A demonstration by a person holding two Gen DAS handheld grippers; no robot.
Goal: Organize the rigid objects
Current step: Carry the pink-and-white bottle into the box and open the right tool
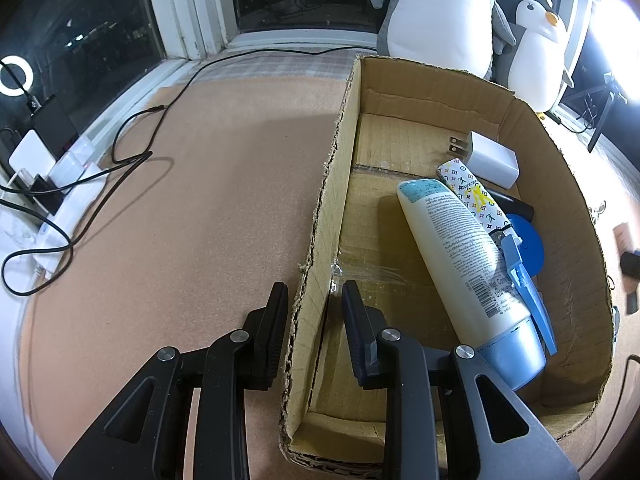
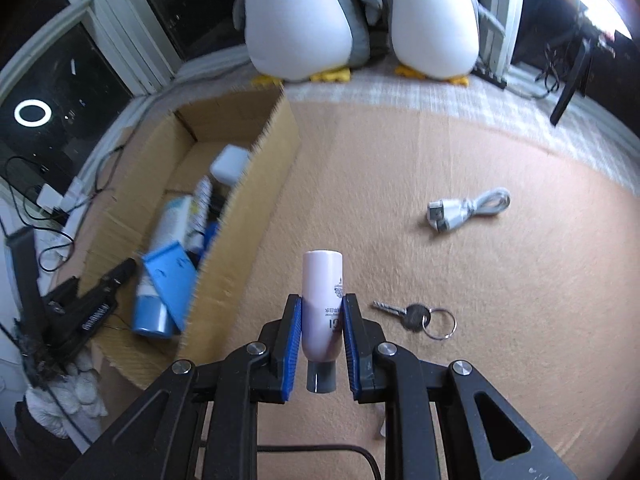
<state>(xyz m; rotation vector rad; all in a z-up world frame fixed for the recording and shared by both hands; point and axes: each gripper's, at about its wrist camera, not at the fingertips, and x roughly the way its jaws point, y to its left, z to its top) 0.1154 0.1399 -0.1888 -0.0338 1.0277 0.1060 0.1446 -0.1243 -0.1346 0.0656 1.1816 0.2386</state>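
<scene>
My left gripper [image 1: 314,300] straddles the left wall of the cardboard box [image 1: 320,216], one finger outside and one inside, with a visible gap either side of the wall. The box holds a white lotion tube with a blue cap [image 1: 468,264], a patterned case [image 1: 474,196], a white charger [image 1: 490,158], a blue clip [image 1: 528,288] and a blue disc [image 1: 530,246]. My right gripper [image 2: 320,308] is shut on a pale pink tube with a grey cap [image 2: 322,300], held above the mat to the right of the box [image 2: 256,184]. The left gripper also shows in the right wrist view [image 2: 100,300].
A key on a ring [image 2: 416,316] and a coiled white USB cable [image 2: 468,208] lie on the tan mat right of the box. Two plush penguins [image 2: 360,16] stand at the back by the window. Black cables [image 1: 120,160] and power strips [image 1: 44,160] lie at the left.
</scene>
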